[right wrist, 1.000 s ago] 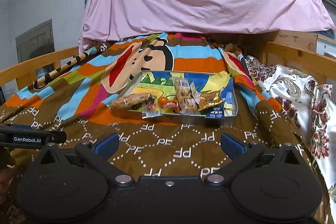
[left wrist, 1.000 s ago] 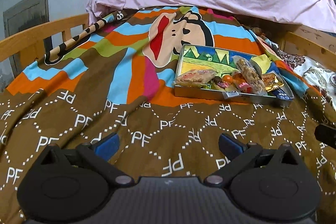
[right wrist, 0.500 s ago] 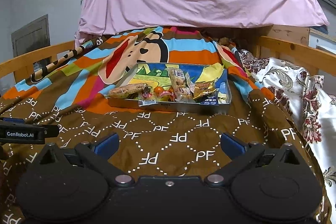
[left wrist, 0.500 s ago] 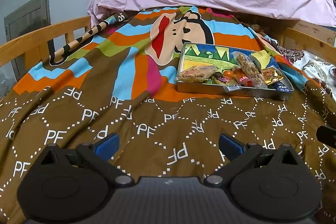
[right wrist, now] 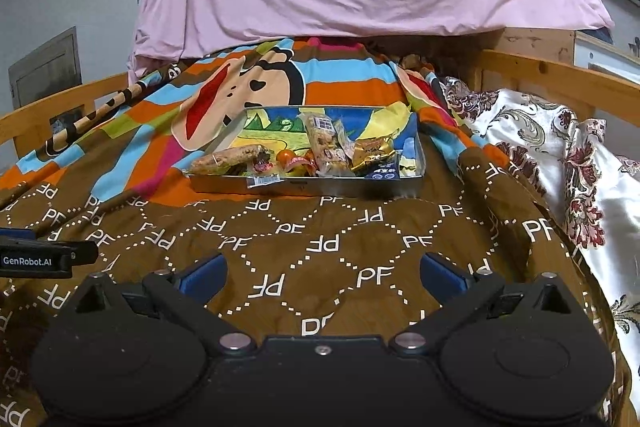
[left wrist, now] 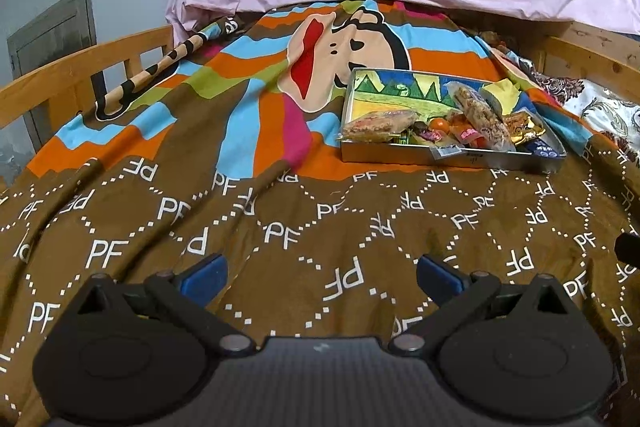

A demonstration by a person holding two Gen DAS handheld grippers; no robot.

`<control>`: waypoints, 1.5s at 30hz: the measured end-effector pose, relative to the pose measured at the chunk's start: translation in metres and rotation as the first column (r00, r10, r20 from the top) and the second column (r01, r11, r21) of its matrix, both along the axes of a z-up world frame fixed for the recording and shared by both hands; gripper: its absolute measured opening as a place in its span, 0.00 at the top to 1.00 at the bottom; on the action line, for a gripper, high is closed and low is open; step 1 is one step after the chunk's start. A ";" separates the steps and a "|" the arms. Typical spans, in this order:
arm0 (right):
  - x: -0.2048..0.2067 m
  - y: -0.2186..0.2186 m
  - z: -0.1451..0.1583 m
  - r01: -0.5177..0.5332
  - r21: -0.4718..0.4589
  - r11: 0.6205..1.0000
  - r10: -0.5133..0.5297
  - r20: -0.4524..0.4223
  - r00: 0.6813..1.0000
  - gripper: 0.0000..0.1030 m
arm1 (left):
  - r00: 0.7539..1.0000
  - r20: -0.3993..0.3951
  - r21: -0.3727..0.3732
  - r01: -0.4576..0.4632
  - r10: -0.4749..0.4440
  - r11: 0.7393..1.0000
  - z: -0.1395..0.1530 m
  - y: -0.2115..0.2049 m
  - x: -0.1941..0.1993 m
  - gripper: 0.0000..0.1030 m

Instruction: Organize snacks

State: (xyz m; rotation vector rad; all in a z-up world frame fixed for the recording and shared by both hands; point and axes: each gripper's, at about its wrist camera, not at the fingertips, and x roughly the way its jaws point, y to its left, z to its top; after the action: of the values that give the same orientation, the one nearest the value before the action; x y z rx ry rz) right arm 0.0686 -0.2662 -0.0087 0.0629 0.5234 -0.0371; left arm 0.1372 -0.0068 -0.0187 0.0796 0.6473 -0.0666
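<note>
Both grippers, L (left wrist: pixel 320 273) & R (right wrist: pixel 322 273), spread wide, empty, well short of tin (right wrist: pixel 304 185) w/ snacks (right wrist: pixel 320 151) on quilt (right wrist: pixel 320 247); approach low, pinch one wrapper, avoid dragging tin.

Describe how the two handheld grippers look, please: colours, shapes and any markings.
Both look alike. The left gripper and the right gripper have matte black bodies with two round discs, silver pivot pins and blue finger pads. In the right wrist view, the left gripper's side shows white "GenRobot.AI" lettering. No cables show.
</note>
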 end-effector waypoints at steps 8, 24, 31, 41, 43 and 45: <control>-0.001 0.003 -0.001 -0.002 0.008 1.000 0.002 -0.006 1.000 0.01 | 1.000 0.010 0.018 -0.005 0.005 1.000 0.002 0.000 -0.005 0.00; -0.021 0.018 -0.006 0.107 0.010 0.994 -0.107 -0.001 0.994 0.01 | 1.000 0.002 -0.018 0.025 -0.025 1.000 -0.010 0.003 -0.010 0.00; -0.019 0.024 0.000 0.151 -0.021 0.988 -0.151 0.017 0.988 0.01 | 0.999 -0.004 0.003 0.046 -0.046 0.999 -0.009 0.003 -0.012 0.00; -0.006 0.027 -0.010 0.158 0.001 0.987 -0.158 -0.009 0.987 0.01 | 0.995 0.048 -0.017 0.086 -0.085 0.996 -0.003 0.000 -0.013 0.00; -0.004 0.027 -0.012 0.152 -0.001 0.988 -0.152 -0.006 0.988 0.01 | 0.994 0.059 -0.017 0.091 -0.090 0.996 -0.003 -0.001 -0.013 0.00; -0.002 0.027 -0.012 0.153 -0.001 0.988 -0.153 0.001 0.988 0.01 | 0.994 0.059 -0.019 0.089 -0.088 0.996 -0.004 -0.001 -0.011 0.00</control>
State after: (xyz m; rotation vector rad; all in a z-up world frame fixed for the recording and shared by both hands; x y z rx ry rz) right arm 0.0664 -0.2391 -0.0209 0.1023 0.5169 -0.1872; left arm 0.1266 -0.0078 -0.0230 0.0890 0.5843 -0.1565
